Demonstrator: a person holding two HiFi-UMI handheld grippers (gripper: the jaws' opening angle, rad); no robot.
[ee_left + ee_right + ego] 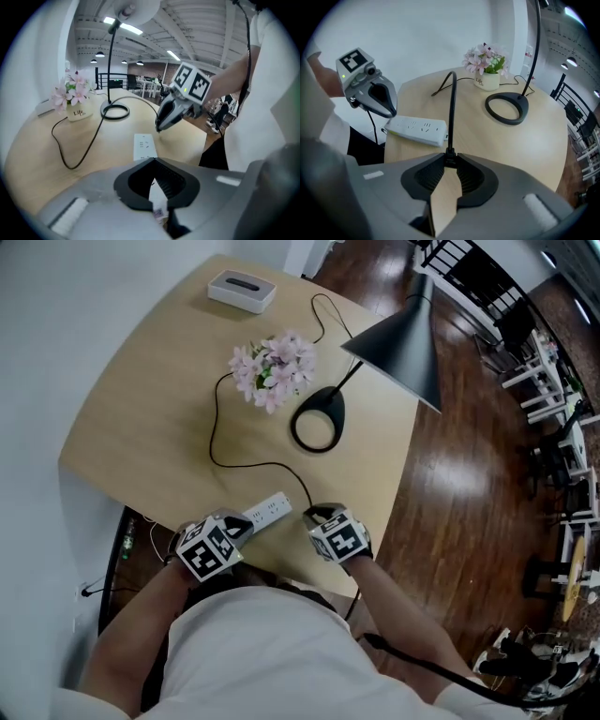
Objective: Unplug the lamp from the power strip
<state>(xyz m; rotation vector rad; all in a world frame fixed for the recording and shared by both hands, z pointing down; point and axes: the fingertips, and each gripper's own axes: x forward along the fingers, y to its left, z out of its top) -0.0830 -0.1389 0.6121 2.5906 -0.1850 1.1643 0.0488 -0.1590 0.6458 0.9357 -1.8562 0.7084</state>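
Plug gripped at the strip's right end

The right gripper [450, 160] clamps the lamp plug [450, 153] just beside the power strip [417, 127]. The closed left gripper [153, 164] sits at the strip's left end.

"Where's open room?"
"The table's [131, 418] left half is bare."
"What's in the way?"
"The cord [212, 442] loops across the middle. The flowers [272, 371] and lamp base [330, 407] crowd the right side, with the shade [403, 343] hanging over that edge."

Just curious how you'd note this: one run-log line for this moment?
left gripper: shut, at power strip | right gripper: shut on lamp plug | plug: out of strip
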